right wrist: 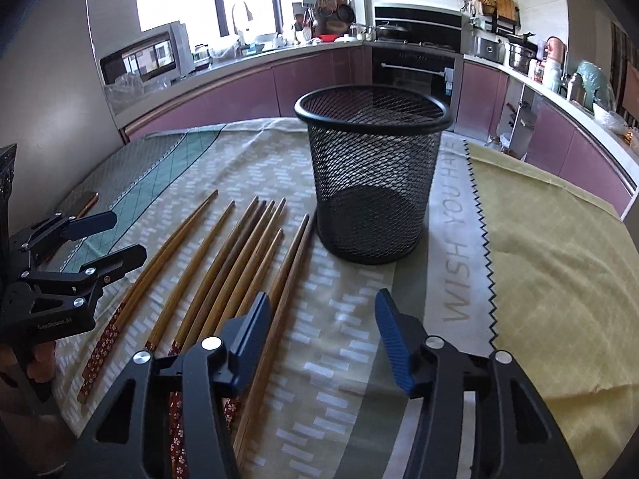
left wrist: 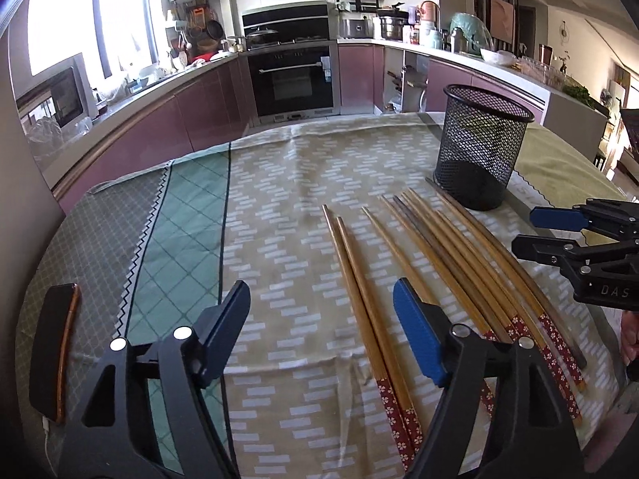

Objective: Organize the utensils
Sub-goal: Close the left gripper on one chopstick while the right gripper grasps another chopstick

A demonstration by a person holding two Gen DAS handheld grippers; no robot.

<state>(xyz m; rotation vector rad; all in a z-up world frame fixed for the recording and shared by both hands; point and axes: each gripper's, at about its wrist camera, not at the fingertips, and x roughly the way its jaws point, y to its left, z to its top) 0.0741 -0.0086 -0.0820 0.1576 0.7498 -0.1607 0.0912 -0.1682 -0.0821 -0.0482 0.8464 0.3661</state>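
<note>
Both grippers, left gripper and right gripper, gape wide, holding nothing. Every chopstick lies on the tablecloth; the mesh holder stands empty, so nothing's sorted yet.

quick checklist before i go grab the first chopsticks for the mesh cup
1. Left gripper open and holding nothing: ok.
2. Right gripper open and holding nothing: ok.
3. Mesh cup upright on the cloth, mouth clear, nothing visible inside: ok.
4. Chopsticks lying flat on the cloth, thin tips toward the cup: ok. The right-hand bunch lies packed close, so picking a single pair there looks harder; the two at the left lie apart from the bunch.
5. Rightmost chopstick's tip free of the cup's base: cannot tell, it lies very close.
6. Phone far left of the chopsticks: ok.
</note>
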